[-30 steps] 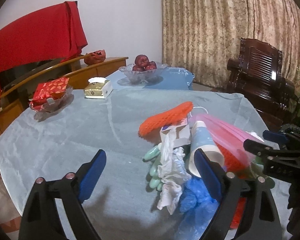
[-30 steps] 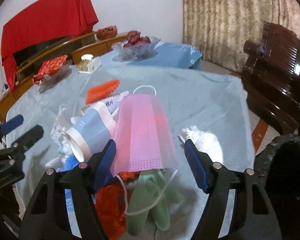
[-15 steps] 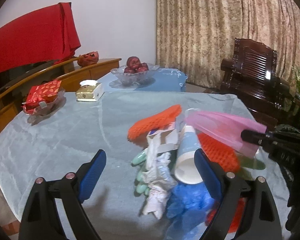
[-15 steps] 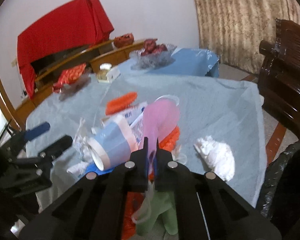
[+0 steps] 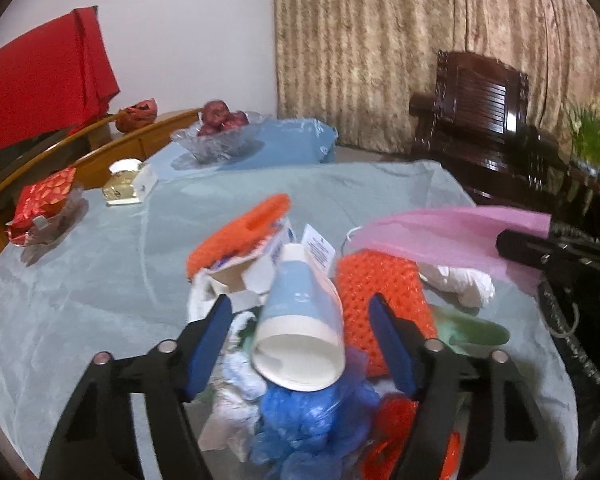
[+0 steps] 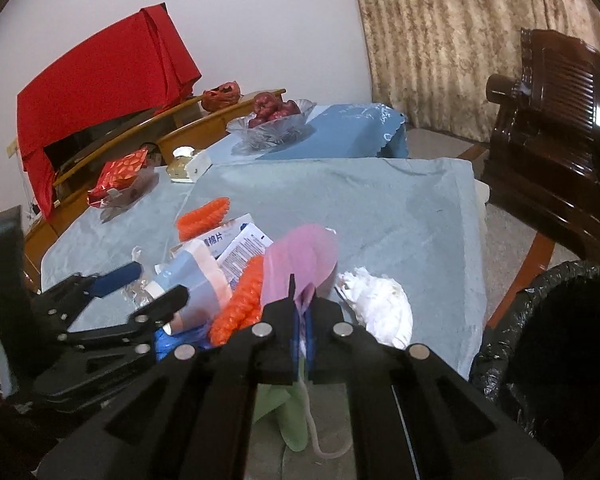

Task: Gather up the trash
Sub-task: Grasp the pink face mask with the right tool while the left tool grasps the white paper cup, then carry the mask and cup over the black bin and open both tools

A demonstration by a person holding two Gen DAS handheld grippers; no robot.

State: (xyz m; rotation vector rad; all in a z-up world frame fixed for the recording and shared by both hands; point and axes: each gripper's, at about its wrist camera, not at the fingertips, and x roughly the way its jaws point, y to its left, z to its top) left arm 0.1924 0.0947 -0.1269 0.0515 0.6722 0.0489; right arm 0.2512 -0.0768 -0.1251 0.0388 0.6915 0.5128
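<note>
A trash pile lies on the grey-blue tablecloth [image 5: 100, 272]. My left gripper [image 5: 300, 344] is open, its jaws on either side of a blue-and-white paper cup [image 5: 300, 320] lying on its side; I cannot tell whether they touch it. My right gripper [image 6: 302, 320] is shut on a pink face mask [image 6: 300, 260], lifted above the pile; the mask also shows in the left wrist view [image 5: 452, 232]. Orange foam nets [image 5: 380, 296], blue plastic [image 5: 312, 412], a green glove [image 6: 284, 404] and a crumpled white tissue [image 6: 380, 308] lie around them.
A black-lined trash bin [image 6: 560, 340] stands at the table's right edge. A glass bowl of red fruit [image 5: 220, 132], a tissue box [image 5: 128, 184] and a red packet [image 5: 44, 204] sit at the far side. A dark wooden chair [image 5: 484, 120] stands beyond the table.
My right gripper closed on the pink mask and lifted it off the pile. My left gripper moved forward and narrowed around the paper cup.
</note>
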